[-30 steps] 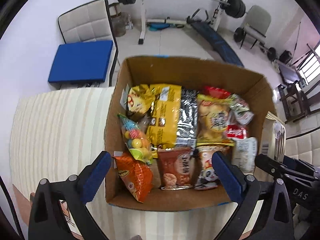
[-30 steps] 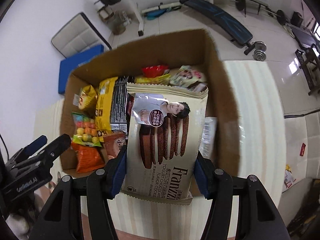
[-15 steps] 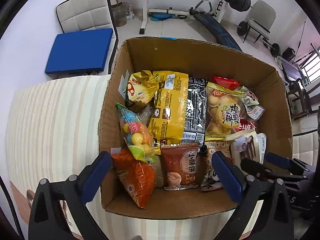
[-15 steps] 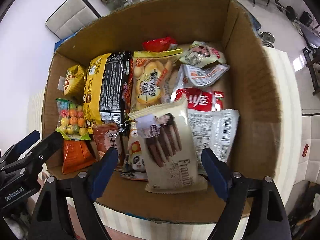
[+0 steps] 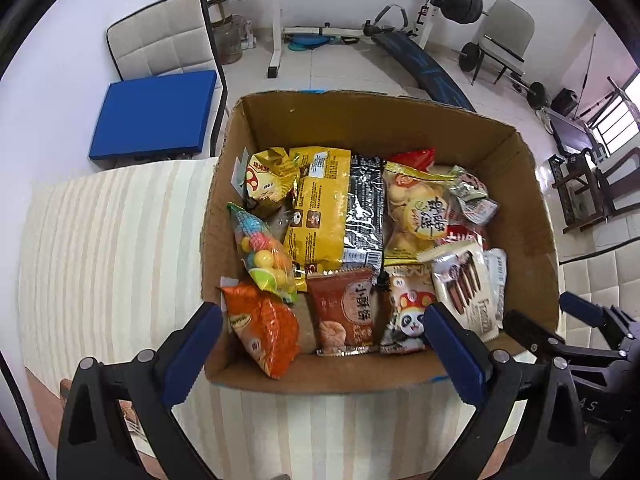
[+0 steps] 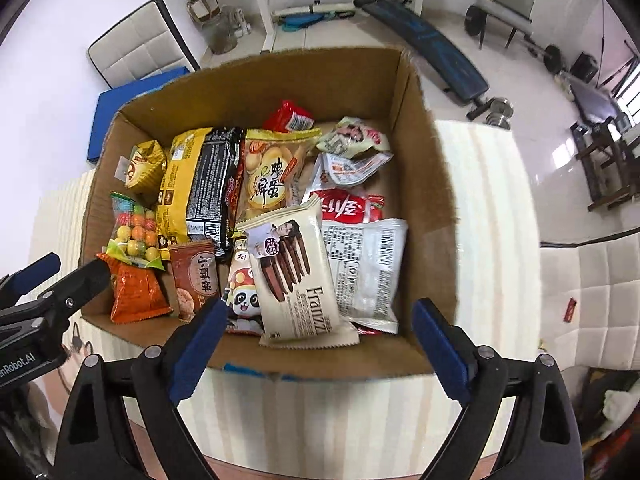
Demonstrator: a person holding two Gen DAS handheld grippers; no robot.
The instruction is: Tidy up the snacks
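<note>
The right gripper (image 6: 316,340) has just been opening its fingers (image 6: 200,336), and nothing is between them now. The Franzzi pack (image 6: 300,272) lies in the box (image 6: 432,184), near its front wall, atop a panda pack (image 6: 240,300) and a white pack (image 6: 368,268). The left gripper (image 5: 320,352) hovers wide open and empty over the box's near edge on the striped table (image 5: 100,240).

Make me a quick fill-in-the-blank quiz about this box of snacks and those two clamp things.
1. The snacks lie in a ____ box.
2. The Franzzi biscuit pack rests partly on a ____ pack with a barcode.
3. The right gripper holds ____.
4. The left gripper has its jaws ____.

Missing words: cardboard; white; nothing; open
</note>
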